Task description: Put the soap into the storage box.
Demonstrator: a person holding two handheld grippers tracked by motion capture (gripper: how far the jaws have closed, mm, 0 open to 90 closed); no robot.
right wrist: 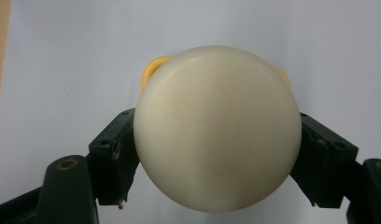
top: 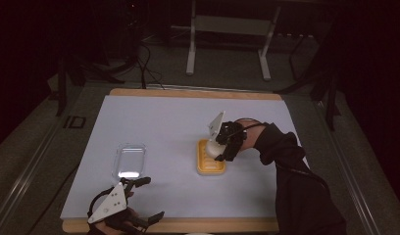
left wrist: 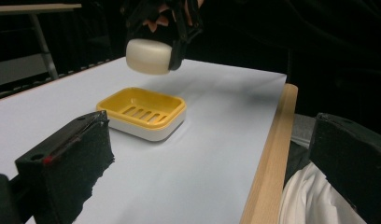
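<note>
Just plain soap bar (right wrist: 216,128), unmarked

The table (top: 154,122) is seen from above and behind its near edge in the high view, which faces forward and down so that the whole tabletop and the dark floor beyond its far edge are taken in. The left gripper view is set low near the near left corner and is aimed across the tabletop toward the right side, its own black jaws standing wide at the bottom; the yellow soap dish (left wrist: 142,112) and the soap bar (left wrist: 149,56) held above it are caught at middle distance. The right gripper view is pointed straight down, very close to the soap bar (right wrist: 216,128). The soap dish (top: 211,159) is shared by all three views.
</note>
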